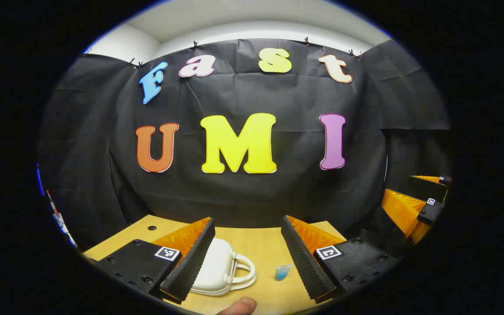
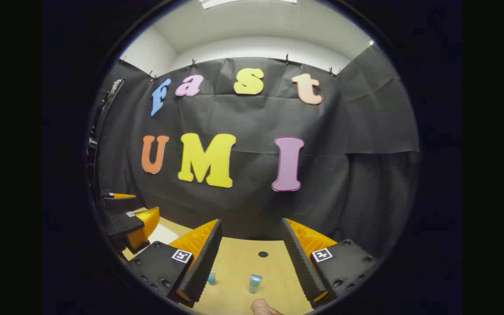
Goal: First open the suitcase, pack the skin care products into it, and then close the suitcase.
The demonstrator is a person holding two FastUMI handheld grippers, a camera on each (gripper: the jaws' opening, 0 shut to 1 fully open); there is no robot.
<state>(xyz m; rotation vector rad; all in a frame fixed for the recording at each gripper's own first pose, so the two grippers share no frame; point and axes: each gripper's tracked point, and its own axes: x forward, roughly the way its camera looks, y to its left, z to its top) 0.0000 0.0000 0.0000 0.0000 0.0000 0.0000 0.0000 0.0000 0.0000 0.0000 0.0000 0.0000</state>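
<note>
A small white suitcase (image 1: 217, 267) with a looped handle lies shut on the wooden table (image 1: 256, 240), partly behind one finger of my left gripper (image 1: 247, 221), which hovers open above it. A small blue skin care item (image 1: 283, 272) sits right of the case. In the right gripper view, my right gripper (image 2: 252, 223) is open and empty above the table. A pale blue bottle (image 2: 255, 283) stands between its fingers, lower down. A second small blue item (image 2: 211, 277) peeks out beside the left finger. A white corner of the suitcase (image 2: 162, 234) shows at the left.
The black cloth wall stands close behind the table's far edge. The table has small round holes (image 2: 263, 254). The other gripper (image 1: 414, 205) appears at the right edge of the left gripper view. A person's fingertip (image 1: 239, 306) shows at the bottom.
</note>
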